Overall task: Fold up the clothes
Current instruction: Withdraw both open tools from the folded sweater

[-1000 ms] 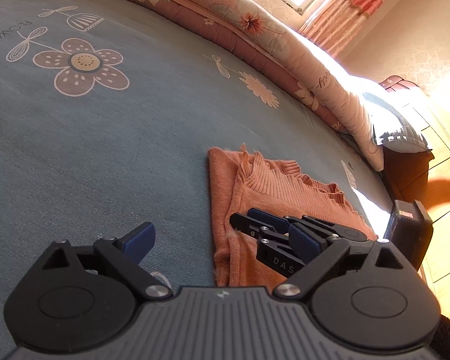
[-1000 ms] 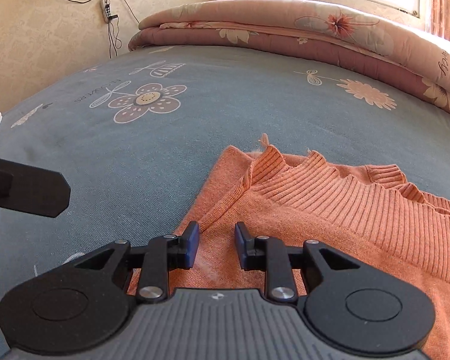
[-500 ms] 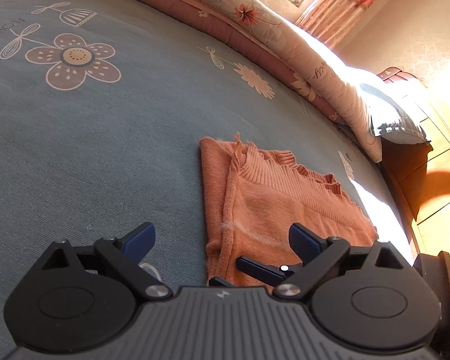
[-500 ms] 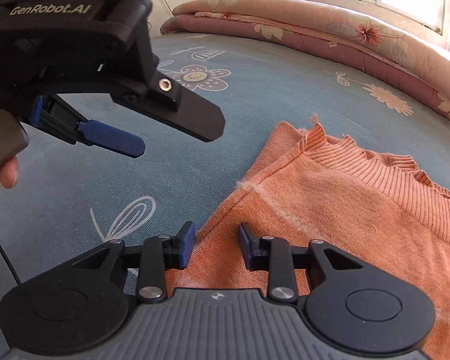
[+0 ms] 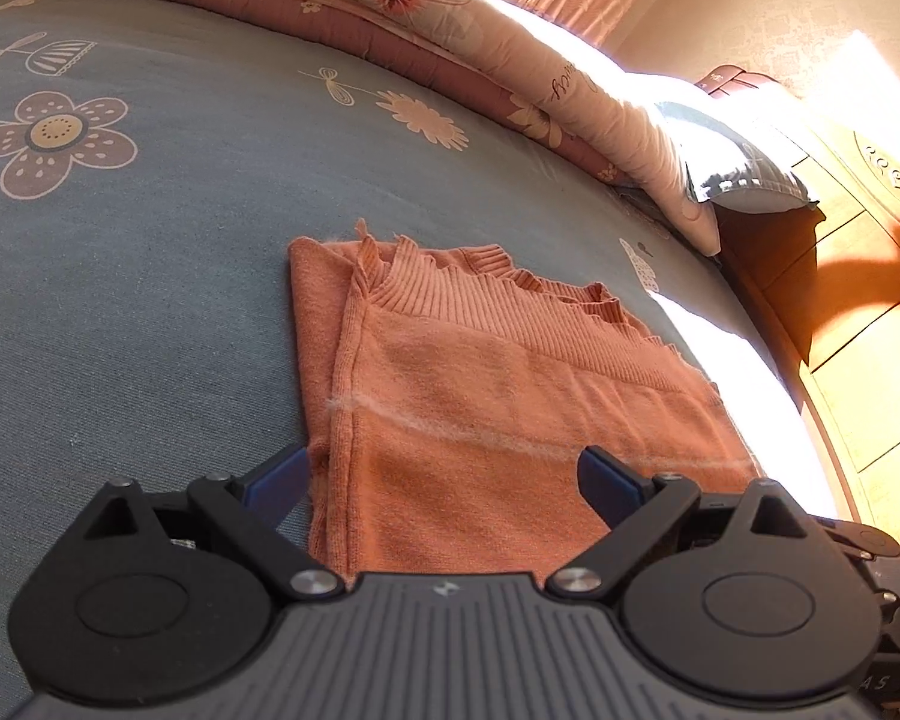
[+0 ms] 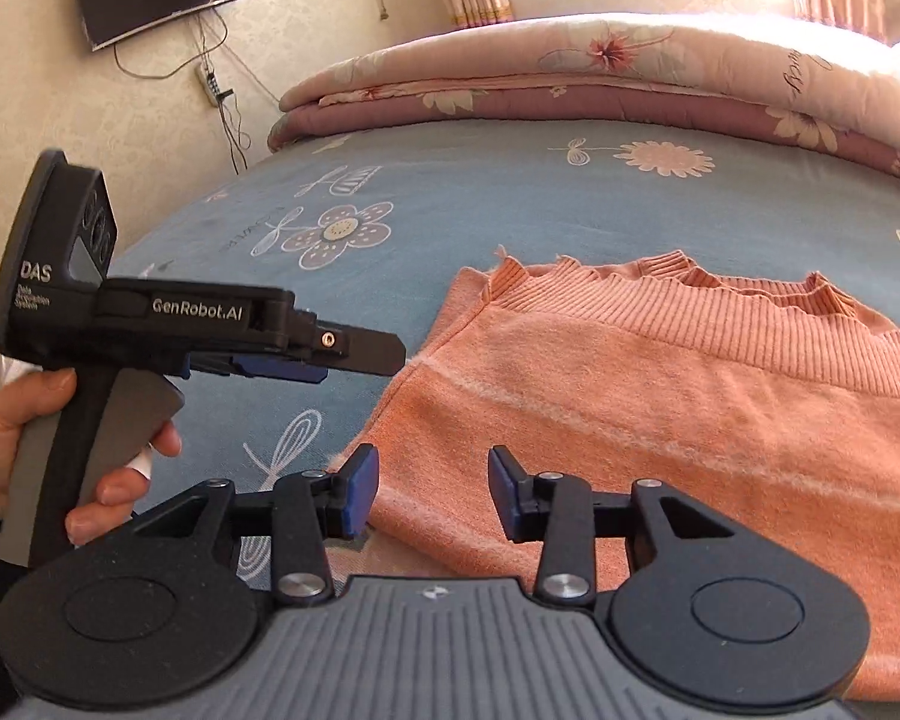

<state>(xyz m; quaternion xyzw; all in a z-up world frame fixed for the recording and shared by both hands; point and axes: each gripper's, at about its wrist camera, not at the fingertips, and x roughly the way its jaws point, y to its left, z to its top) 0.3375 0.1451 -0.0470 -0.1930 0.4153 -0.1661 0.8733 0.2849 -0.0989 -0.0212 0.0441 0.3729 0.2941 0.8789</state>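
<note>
Orange sweater point(image 6: 660, 420) flat on bed point(image 6: 510, 198), folded. Right gripper point(image 6: 432, 489) above its near edge, jaws opening, nothing clamped. Left gripper point(image 5: 444, 480) released wide over near-left corner, probably ready for next fold.

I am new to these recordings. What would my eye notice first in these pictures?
First, the folded orange sweater lying flat on the blue flowered bedsheet. Next, the left gripper held in a hand at the left of the right wrist view, and the rolled pink quilt along the bed's far edge.
</note>
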